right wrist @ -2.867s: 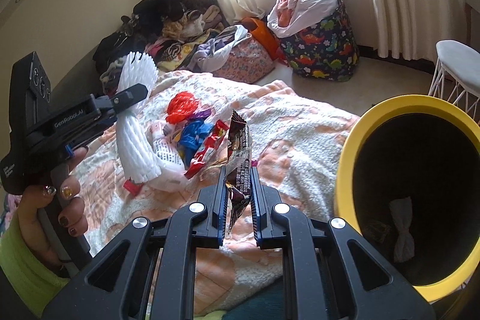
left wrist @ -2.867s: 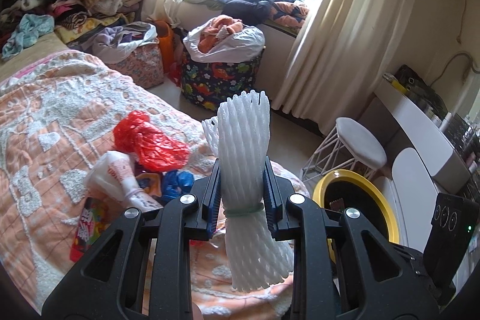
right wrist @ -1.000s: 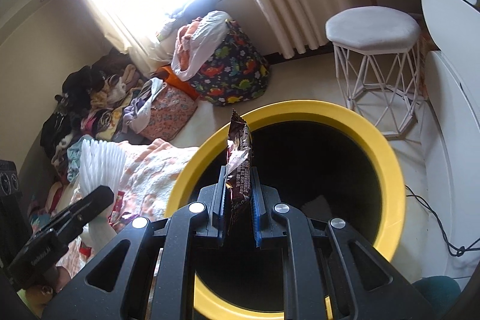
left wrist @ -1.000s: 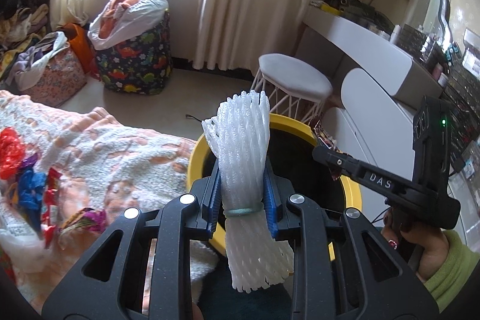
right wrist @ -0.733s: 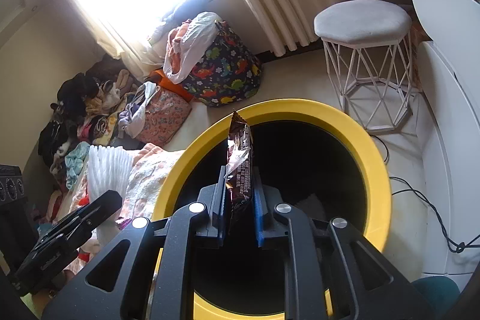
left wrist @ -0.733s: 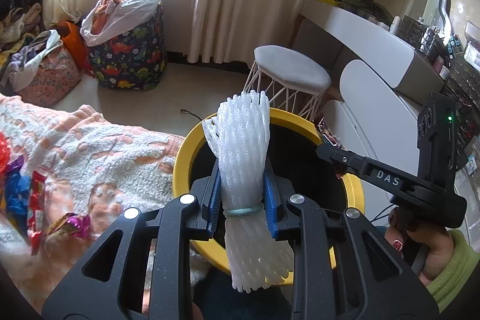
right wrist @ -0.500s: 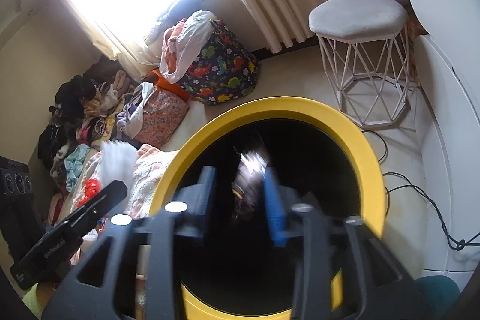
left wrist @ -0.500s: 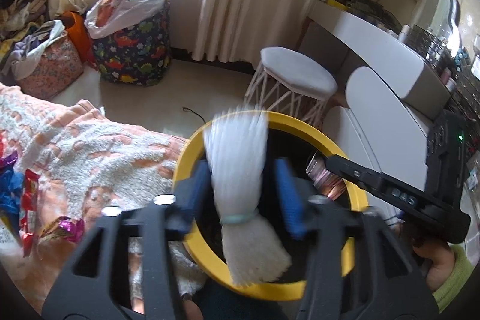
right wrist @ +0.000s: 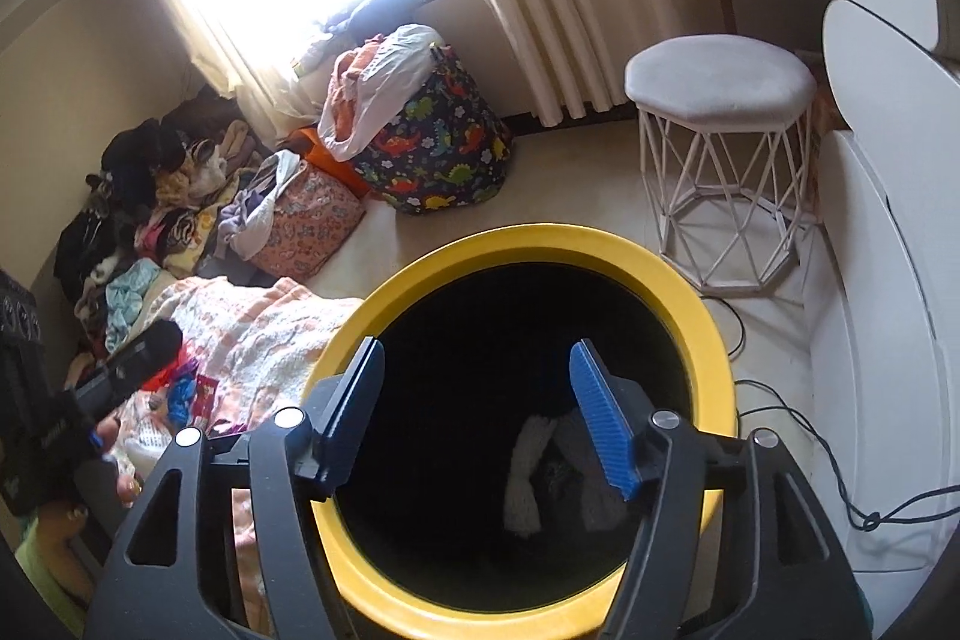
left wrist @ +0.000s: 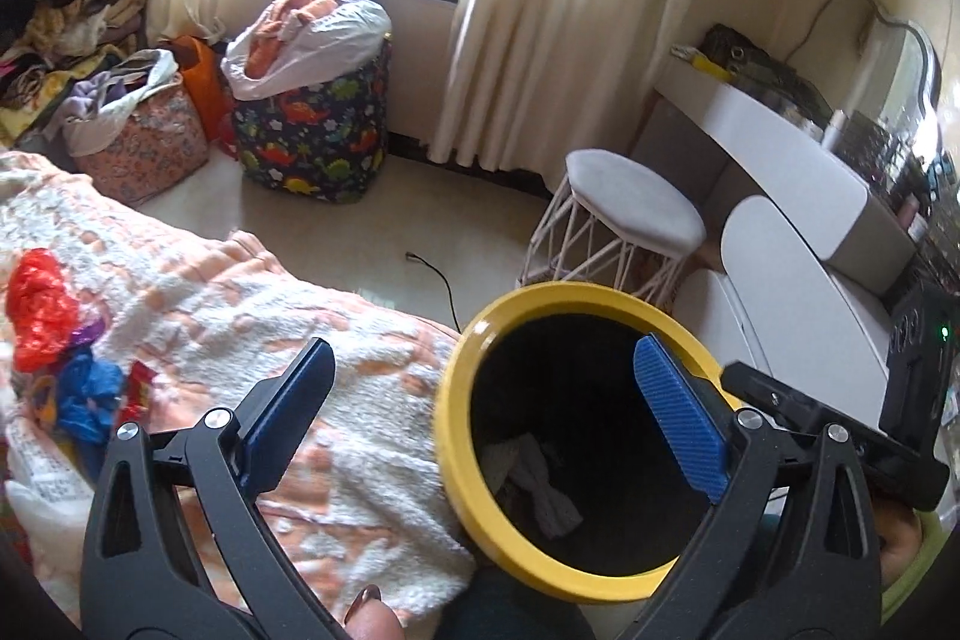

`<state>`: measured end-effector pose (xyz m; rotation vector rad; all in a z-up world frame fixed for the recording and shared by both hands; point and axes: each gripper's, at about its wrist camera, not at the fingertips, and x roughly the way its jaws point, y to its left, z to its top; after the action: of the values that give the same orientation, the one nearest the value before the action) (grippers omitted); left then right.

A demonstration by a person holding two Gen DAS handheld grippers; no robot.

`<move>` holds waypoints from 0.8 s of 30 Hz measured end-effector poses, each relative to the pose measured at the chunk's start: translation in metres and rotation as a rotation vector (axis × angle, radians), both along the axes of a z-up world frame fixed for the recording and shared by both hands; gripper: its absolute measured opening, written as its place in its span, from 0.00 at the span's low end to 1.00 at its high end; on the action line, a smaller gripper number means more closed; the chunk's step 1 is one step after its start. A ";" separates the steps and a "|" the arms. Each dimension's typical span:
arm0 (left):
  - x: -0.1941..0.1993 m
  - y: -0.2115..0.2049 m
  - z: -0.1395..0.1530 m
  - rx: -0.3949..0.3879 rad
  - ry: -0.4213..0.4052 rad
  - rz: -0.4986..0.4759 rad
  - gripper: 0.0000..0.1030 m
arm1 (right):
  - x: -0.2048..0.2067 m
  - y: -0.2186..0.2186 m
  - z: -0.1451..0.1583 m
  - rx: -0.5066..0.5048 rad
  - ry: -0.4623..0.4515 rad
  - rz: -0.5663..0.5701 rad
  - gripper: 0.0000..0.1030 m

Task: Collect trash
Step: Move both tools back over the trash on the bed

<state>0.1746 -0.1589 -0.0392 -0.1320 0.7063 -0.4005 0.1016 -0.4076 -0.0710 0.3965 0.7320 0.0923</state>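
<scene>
A yellow-rimmed black bin stands beside the bed; it also shows in the right wrist view. Pale crumpled trash lies at its bottom and shows in the right wrist view too. My left gripper is open and empty above the bin's left rim. My right gripper is open and empty right over the bin's mouth. A red plastic bag and blue and red wrappers lie on the bed at the left.
An orange and white blanket covers the bed. A white wire stool stands behind the bin, a white dressing table to its right. A dinosaur-print laundry bag and clothes piles sit under the window. A cable lies on the floor.
Both grippers have opened over the bin. The white foam net has left my left gripper and the brown snack wrapper has left my right gripper; both have dropped out of sight.
</scene>
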 end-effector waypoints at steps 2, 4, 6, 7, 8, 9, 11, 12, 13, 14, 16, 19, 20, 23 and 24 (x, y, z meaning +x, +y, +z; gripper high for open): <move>0.000 0.008 0.004 -0.003 -0.006 0.014 0.89 | 0.000 0.005 0.003 -0.008 0.002 0.018 0.64; 0.000 0.019 0.008 -0.008 -0.014 0.034 0.89 | 0.001 0.010 0.008 -0.022 -0.004 0.032 0.64; 0.000 0.028 0.012 -0.012 -0.021 0.053 0.89 | 0.002 0.016 0.012 -0.029 -0.010 0.047 0.64; -0.001 0.033 0.014 -0.013 -0.026 0.064 0.89 | 0.004 0.020 0.015 -0.032 -0.014 0.057 0.64; 0.000 0.037 0.015 -0.014 -0.029 0.073 0.89 | 0.005 0.024 0.017 -0.034 -0.016 0.065 0.64; 0.000 0.044 0.017 -0.018 -0.032 0.086 0.89 | 0.008 0.029 0.019 -0.038 -0.017 0.078 0.64; -0.001 0.053 0.019 -0.023 -0.035 0.102 0.89 | 0.010 0.036 0.022 -0.048 -0.024 0.094 0.64; -0.001 0.060 0.020 -0.027 -0.038 0.116 0.89 | 0.012 0.042 0.025 -0.051 -0.027 0.111 0.64; -0.001 0.066 0.021 -0.031 -0.038 0.124 0.89 | 0.014 0.047 0.026 -0.055 -0.029 0.121 0.64; -0.001 0.072 0.022 -0.036 -0.039 0.135 0.89 | 0.015 0.053 0.028 -0.063 -0.033 0.133 0.64; -0.002 0.082 0.024 -0.042 -0.043 0.153 0.89 | 0.019 0.063 0.032 -0.068 -0.039 0.158 0.64; -0.003 0.098 0.027 -0.055 -0.049 0.184 0.89 | 0.023 0.082 0.037 -0.081 -0.049 0.200 0.65; -0.004 0.103 0.027 -0.059 -0.051 0.193 0.89 | 0.025 0.088 0.038 -0.084 -0.051 0.211 0.65; -0.003 0.116 0.028 -0.070 -0.054 0.217 0.89 | 0.026 0.107 0.039 -0.097 -0.054 0.247 0.66; -0.004 0.121 0.028 -0.075 -0.055 0.226 0.89 | 0.026 0.112 0.039 -0.099 -0.054 0.258 0.66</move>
<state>0.1710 -0.0377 -0.0112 -0.2686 0.6144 -0.2133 0.1279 -0.2952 -0.0323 0.2026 0.7289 0.3072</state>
